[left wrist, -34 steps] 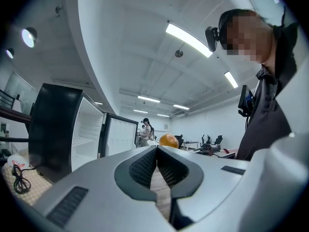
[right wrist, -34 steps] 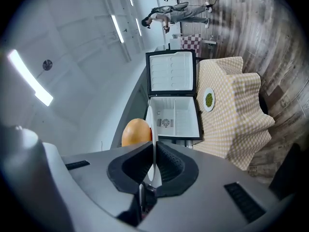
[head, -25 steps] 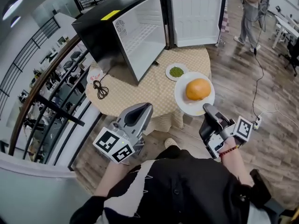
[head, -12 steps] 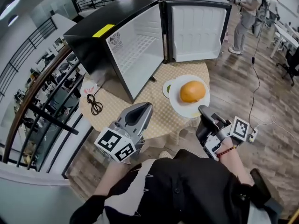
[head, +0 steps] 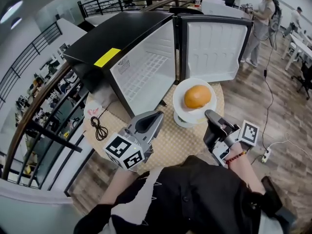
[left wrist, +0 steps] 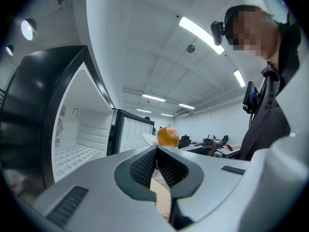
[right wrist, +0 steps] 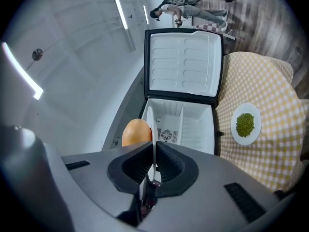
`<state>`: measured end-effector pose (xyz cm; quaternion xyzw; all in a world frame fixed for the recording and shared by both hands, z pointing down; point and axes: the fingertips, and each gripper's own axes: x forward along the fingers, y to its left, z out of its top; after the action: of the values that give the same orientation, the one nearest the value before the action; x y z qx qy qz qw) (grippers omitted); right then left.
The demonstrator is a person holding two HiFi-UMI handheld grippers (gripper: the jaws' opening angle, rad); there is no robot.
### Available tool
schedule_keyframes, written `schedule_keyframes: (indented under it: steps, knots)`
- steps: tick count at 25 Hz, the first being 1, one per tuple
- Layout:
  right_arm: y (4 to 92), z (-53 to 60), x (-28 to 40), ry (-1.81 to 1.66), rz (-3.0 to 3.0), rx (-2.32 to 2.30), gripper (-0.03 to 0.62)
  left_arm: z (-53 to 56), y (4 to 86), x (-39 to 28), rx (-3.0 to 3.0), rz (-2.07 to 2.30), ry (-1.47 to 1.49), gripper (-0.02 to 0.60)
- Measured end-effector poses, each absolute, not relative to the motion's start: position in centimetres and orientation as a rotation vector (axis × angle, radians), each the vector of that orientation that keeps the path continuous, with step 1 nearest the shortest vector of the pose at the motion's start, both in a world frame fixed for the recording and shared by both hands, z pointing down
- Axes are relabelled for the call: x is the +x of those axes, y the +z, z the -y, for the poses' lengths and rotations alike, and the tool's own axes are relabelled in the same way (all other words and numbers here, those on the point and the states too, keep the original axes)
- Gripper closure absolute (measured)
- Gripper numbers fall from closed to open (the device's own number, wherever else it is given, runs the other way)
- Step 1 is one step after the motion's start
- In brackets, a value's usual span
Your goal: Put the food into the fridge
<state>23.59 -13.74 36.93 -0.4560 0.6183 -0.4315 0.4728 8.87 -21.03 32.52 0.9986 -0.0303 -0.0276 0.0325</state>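
1. The right gripper [head: 210,117] pinches the rim of a white plate [head: 191,117], its jaws pressed tight on it.
2. An orange bun [head: 197,96] sits on that plate, held above the table [head: 170,143] before the open fridge [head: 141,67].
3. The left gripper [head: 157,116] has its jaws pressed together on nothing.
4. A dish of green peas [right wrist: 245,124] rests on the table.
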Motion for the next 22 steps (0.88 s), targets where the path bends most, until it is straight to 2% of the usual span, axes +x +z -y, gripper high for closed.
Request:
schedule_keyframes:
  steps: [6,22]
  knots:
    - [36.6,18.4,26.1,-1.083,-1.525,-1.11,0.571,23.6,34.0,12.4,3.063,0.067,-0.02,0.569]
    - [38.9,27.3,29.7,-1.257,-1.663,-1.133,0.571,27.0,36.8,15.7,2.976,0.246,0.008,0.569]
